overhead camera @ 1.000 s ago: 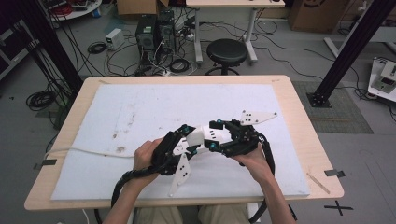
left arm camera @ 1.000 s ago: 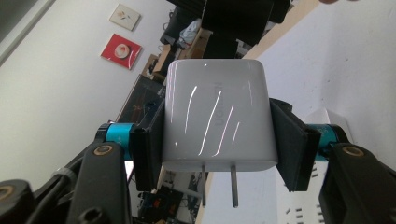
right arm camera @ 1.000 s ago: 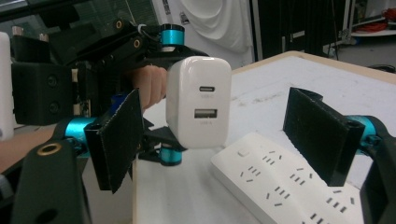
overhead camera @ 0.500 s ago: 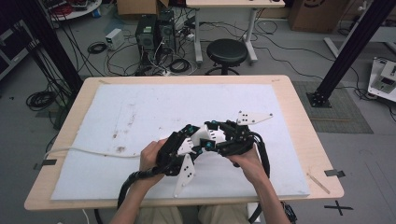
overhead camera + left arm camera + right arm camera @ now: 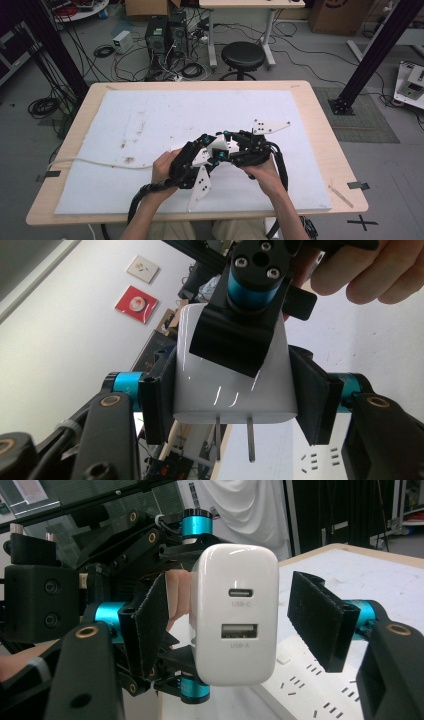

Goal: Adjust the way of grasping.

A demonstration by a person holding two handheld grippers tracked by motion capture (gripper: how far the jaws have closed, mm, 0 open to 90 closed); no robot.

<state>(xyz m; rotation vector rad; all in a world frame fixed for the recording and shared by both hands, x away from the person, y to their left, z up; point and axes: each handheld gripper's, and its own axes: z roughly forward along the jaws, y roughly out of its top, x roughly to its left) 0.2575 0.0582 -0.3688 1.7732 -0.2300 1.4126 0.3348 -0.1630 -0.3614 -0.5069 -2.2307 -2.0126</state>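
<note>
White mat [image 5: 150,115]: left claw [image 5: 235,405] clamps charger [image 5: 230,385] (prongs out); right claw [image 5: 235,630] closing, seemingly untouching.

Wooden table [image 5: 320,115], white mat [image 5: 150,115] on top; power strip [image 5: 320,680] on mat.

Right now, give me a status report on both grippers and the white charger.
Left gripper shut on white charger. Right gripper open around it, jaws just been closing, pads not touching. White power strip lies below.

Charger [image 5: 235,614] between right gripper [image 5: 235,625] pads, above power strip [image 5: 305,680] on table [image 5: 320,125].
</note>
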